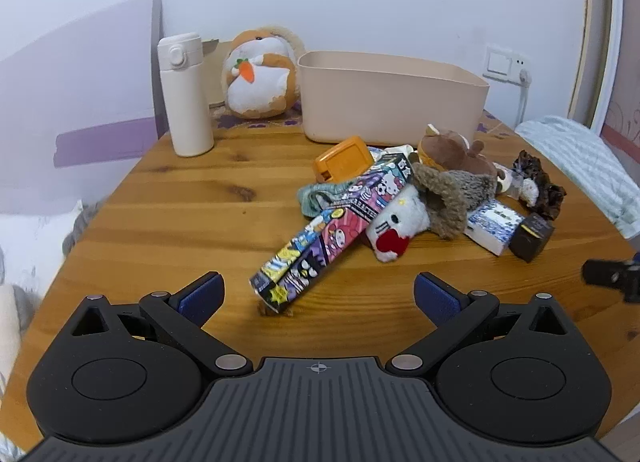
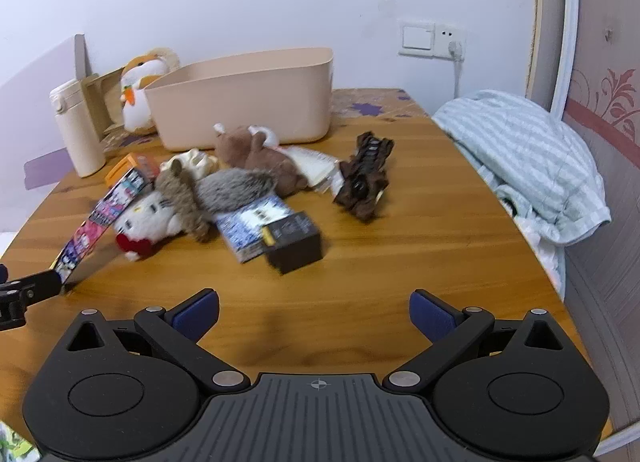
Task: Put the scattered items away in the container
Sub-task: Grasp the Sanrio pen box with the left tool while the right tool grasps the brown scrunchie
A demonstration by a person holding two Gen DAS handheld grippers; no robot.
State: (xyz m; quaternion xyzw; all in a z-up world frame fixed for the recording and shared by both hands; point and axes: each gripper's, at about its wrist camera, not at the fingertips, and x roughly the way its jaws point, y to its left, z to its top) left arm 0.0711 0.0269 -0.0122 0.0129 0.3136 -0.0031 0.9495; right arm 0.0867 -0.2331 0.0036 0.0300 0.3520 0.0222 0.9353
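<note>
Two grippers are seen low over the near edge of the wooden table [image 1: 160, 201], both with jaws spread wide and nothing held: the left gripper [image 1: 318, 294] faces the near end of the long cartoon-printed box [image 1: 332, 225], the right gripper [image 2: 314, 312] faces bare wood short of the small black box [image 2: 294, 240]. The beige container [image 1: 392, 101] stands at the far side of the table, apparently empty as far as its interior is shown, so the task is judged to be at its start. The scattered items are heaped between grippers and container: the cartoon-printed box is propped at a slant with its far end resting on the pile, the white cat plush [image 1: 396, 227] lies against it, a grey-brown furry plush [image 2: 224, 189] and a brown plush [image 2: 260, 159] are stacked behind, a blue-white box [image 2: 252, 227] touches the black box, an orange case [image 1: 344, 159] sits near the container wall, and a dark brown scrunchie-like item [image 2: 366, 179] lies apart to the right. The white bottle [image 1: 186, 95] and hamster plush [image 1: 260, 73] stand beside the container and are judged not part of the clutter. For the step in hand, the cartoon-printed box is best taken first: the jaws are to be set across its narrow width near the free end, closed squarely on the flat faces, and lifted before being swung, so that the plush leaning on it is not dragged. The black box is the cleanest target for the right, since it is rigid and exposed
</note>
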